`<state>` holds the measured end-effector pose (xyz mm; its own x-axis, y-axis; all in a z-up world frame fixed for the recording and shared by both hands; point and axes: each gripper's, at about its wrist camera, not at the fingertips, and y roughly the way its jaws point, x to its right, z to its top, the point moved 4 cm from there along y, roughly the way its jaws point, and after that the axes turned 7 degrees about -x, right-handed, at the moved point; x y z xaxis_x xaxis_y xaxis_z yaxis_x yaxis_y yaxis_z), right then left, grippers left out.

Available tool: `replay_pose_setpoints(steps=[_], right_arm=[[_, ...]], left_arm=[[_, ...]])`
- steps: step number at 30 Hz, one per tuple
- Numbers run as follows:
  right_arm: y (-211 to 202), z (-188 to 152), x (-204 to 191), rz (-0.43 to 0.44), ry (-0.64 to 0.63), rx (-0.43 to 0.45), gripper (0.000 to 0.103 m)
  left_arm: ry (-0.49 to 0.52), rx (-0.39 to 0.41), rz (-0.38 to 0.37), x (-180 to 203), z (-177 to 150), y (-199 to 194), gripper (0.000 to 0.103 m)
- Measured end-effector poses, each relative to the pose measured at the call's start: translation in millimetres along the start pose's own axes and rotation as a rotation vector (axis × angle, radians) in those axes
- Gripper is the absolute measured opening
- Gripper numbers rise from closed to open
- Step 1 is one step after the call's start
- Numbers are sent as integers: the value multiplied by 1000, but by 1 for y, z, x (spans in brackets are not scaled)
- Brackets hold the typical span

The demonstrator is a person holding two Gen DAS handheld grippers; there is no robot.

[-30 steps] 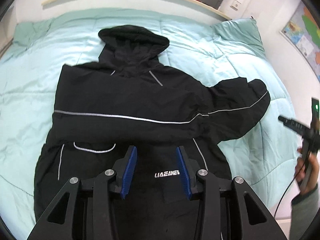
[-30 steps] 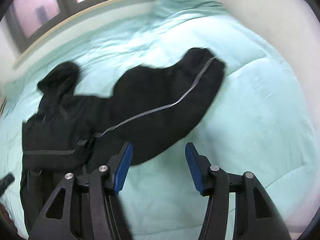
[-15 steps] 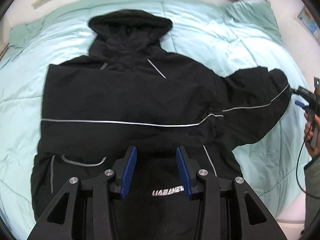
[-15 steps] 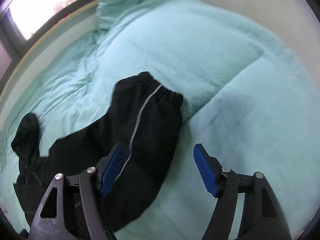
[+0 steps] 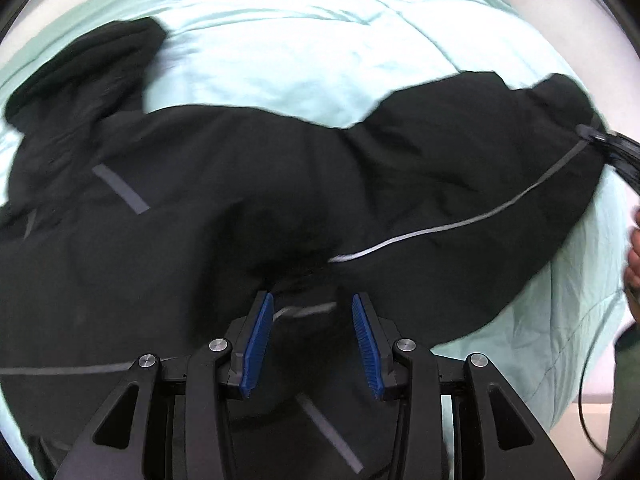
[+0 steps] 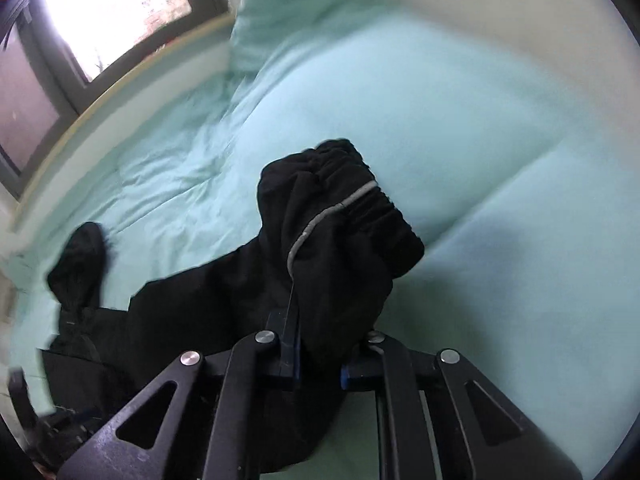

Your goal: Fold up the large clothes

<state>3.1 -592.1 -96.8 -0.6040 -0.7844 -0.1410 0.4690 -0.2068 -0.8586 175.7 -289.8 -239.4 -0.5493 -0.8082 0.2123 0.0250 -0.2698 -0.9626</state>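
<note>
Black jacket [image 5: 200,220] sleeve [image 6: 340,248] pinched in right gripper [image 6: 318,364], just closed

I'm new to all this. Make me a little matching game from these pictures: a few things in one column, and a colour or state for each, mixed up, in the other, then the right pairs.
Things:
1. jacket
2. quilt
3. left gripper
4. right gripper

Colour or state:
A. pale green, spread under everything
B. clamped on the sleeve near its cuff
C. black with thin grey stripes
D. jaws apart, nothing between the blue pads

Pairs: 1-C, 2-A, 3-D, 4-B
</note>
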Motion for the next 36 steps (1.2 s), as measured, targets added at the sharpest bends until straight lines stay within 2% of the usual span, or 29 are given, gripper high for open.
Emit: replay_pose_setpoints(steps=[1,3,5,8,10,12,15,19,22,26,29,32,36], right_arm=[[-16,-3,9,-37,7,29,14],[-36,-11,31,-38,56,46,14],[-31,-26,49,-42,104,0,14],[-3,-49,60,-130,123,-92,14],[16,-58,61,-187,125,-138,14],[19,-56,53,-244,93,-145,14],[0,-48,22,-227,26,-110,14],[-27,-45,-45,-146,-105,-57,14],[-37,-56,-107,-69,-197,-54,14],[-38,-87,-210,12,-365,-65,14],[-40,-117,-277,34,-459,-75,14],[-35,-139,-356,73,-528,-102,14],[-27,-166,-436,128,-614,-127,14]], left_arm=[[4,-5,-7,4,3,5,43],[4,-24,-4,12,7,23,43],[5,-45,31,14,9,39,42],[3,-78,53,13,8,58,42],[8,-69,31,13,6,50,43],[7,-40,-21,9,1,30,43],[-12,19,-50,-11,-16,-7,43],[-78,85,-39,-54,-51,-48,43],[-149,115,7,-96,-76,-70,43],[-261,157,53,-159,-118,-102,43],[-346,185,60,-207,-145,-118,43],[-397,214,76,-238,-168,-135,43],[-432,239,105,-275,-194,-151,43]])
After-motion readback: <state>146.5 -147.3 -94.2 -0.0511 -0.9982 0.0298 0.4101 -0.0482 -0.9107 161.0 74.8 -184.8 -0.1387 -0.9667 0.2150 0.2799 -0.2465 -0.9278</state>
